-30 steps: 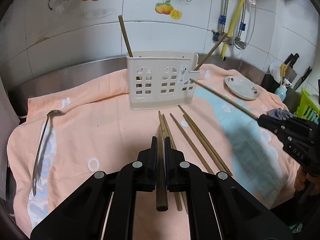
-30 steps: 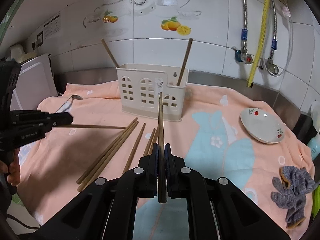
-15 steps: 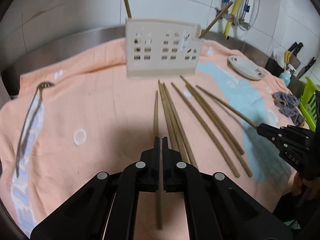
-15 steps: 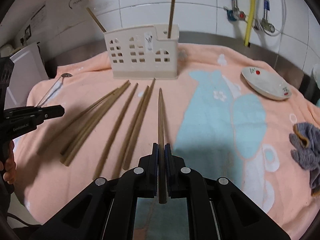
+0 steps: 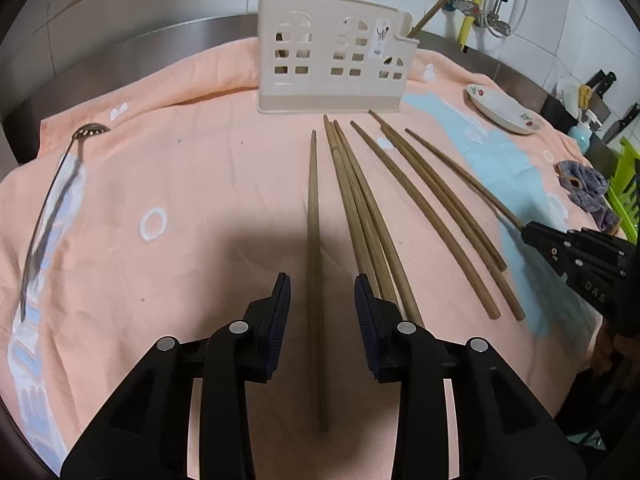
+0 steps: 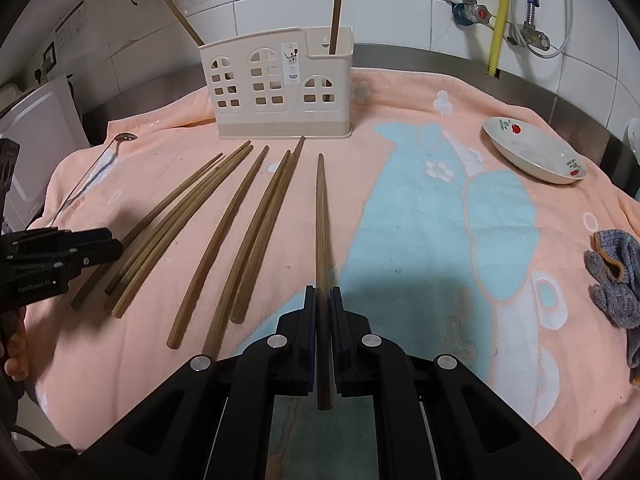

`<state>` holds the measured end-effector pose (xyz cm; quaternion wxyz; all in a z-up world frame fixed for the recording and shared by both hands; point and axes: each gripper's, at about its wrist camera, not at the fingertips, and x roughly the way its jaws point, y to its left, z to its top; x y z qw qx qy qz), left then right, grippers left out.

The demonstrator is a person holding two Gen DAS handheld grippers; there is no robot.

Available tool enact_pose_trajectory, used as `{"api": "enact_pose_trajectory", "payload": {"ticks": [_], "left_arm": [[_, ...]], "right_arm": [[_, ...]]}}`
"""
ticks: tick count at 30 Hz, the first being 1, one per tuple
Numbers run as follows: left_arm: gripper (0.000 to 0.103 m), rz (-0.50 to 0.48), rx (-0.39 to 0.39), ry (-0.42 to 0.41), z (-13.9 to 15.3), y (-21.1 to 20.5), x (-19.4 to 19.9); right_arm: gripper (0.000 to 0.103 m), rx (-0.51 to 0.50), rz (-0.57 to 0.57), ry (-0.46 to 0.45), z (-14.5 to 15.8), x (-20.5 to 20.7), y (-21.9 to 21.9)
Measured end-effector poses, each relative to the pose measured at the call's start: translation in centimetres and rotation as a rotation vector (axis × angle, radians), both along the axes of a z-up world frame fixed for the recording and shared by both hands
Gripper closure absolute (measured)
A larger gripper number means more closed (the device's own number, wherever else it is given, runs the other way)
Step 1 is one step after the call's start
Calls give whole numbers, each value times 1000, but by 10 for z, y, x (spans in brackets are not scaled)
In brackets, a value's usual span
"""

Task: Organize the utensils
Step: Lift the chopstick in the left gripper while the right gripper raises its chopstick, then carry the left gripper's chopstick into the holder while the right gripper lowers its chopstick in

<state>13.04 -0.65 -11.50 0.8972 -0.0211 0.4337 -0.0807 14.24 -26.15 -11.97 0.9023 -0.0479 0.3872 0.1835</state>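
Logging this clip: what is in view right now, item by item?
towel: one, peach with blue, covering the counter
holder: one, cream, at the back
chopsticks: eight, brown, fanned before the holder
upright chopsticks: two, brown, in the holder
spoon: one, metal, left edge
dish: one, white with red flowers, right
rag: one, grey-blue, far right
left gripper: black, jaws opening, a chopstick lying between them
right gripper: black, shut on the rightmost chopstick

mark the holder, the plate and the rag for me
holder (image 6: 276, 92), right wrist view, front wall.
plate (image 6: 532, 156), right wrist view, middle of its bowl.
rag (image 6: 614, 276), right wrist view, middle of the bundle.
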Motion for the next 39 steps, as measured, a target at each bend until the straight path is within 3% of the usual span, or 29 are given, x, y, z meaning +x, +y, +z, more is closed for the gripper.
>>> {"api": "enact_pose_trajectory", "payload": {"ticks": [2, 13, 16, 19, 24, 30, 35, 39], "left_arm": [[84, 6, -4, 10, -3, 0, 0], [86, 33, 8, 1, -9, -2, -8], [97, 48, 54, -16, -8, -8, -10], [97, 47, 27, -21, -1, -5, -9], [97, 43, 12, -86, 25, 1, -13], [97, 20, -35, -173, 63, 4, -12], [97, 1, -47, -167, 75, 6, -4], [97, -11, -26, -143, 67, 5, -6]], "right_arm": [[96, 1, 0, 2, -1, 0, 0], [96, -1, -1, 18, -5, -2, 1], [96, -1, -2, 25, -7, -2, 1], [96, -1, -4, 17, -6, -4, 0], [96, 16, -4, -26, 10, -7, -1], [96, 44, 19, -136, 50, -12, 4], [96, 48, 37, -214, 78, -13, 11], [96, 56, 47, -210, 79, -13, 13]]}}
